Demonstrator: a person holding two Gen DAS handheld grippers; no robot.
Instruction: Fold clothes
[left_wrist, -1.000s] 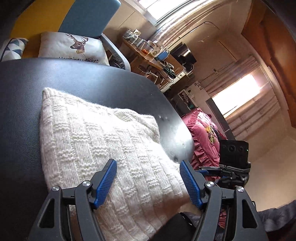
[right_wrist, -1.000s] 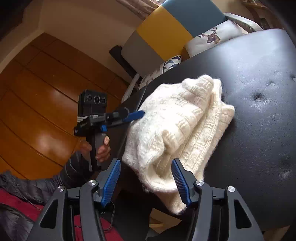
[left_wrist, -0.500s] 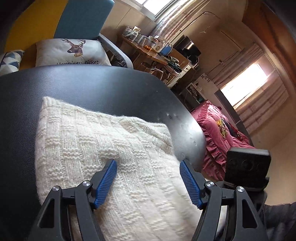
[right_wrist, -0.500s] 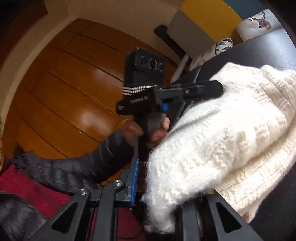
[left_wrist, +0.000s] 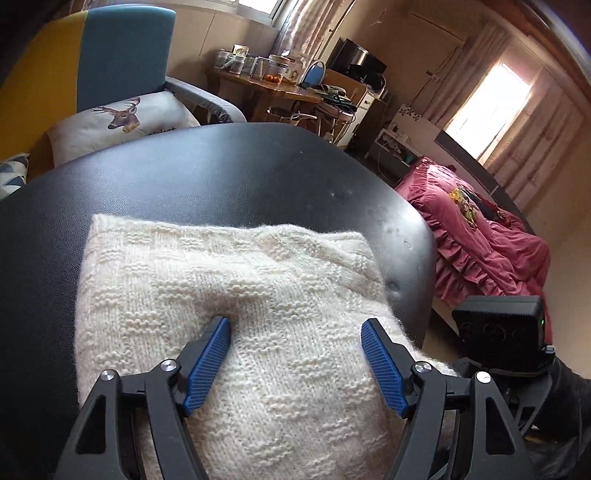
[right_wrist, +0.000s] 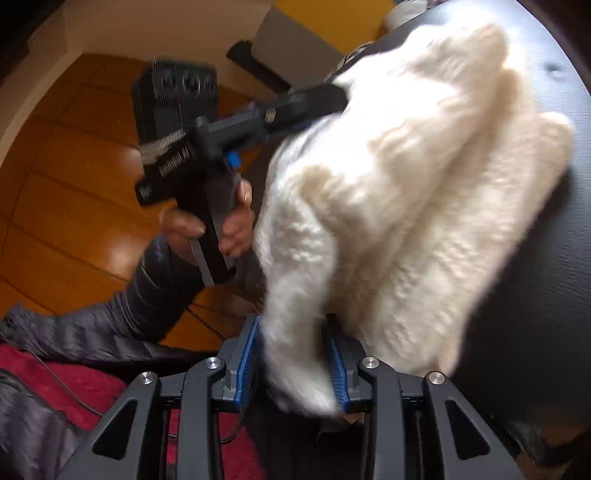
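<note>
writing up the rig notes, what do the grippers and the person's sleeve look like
Both the left gripper and right gripper are black with silver pivot screws and ribbed blue finger pads. A black camera block sits atop the left one's pistol handle. The sleeve is dark quilted fabric.

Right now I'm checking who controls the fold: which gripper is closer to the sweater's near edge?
Right. The right gripper is clamped on the sweater at its near edge; the left gripper rests open farther in, on top.

The left tool gapes wide at lower centre; the right tool pinches cloth at bottom centre.
</note>
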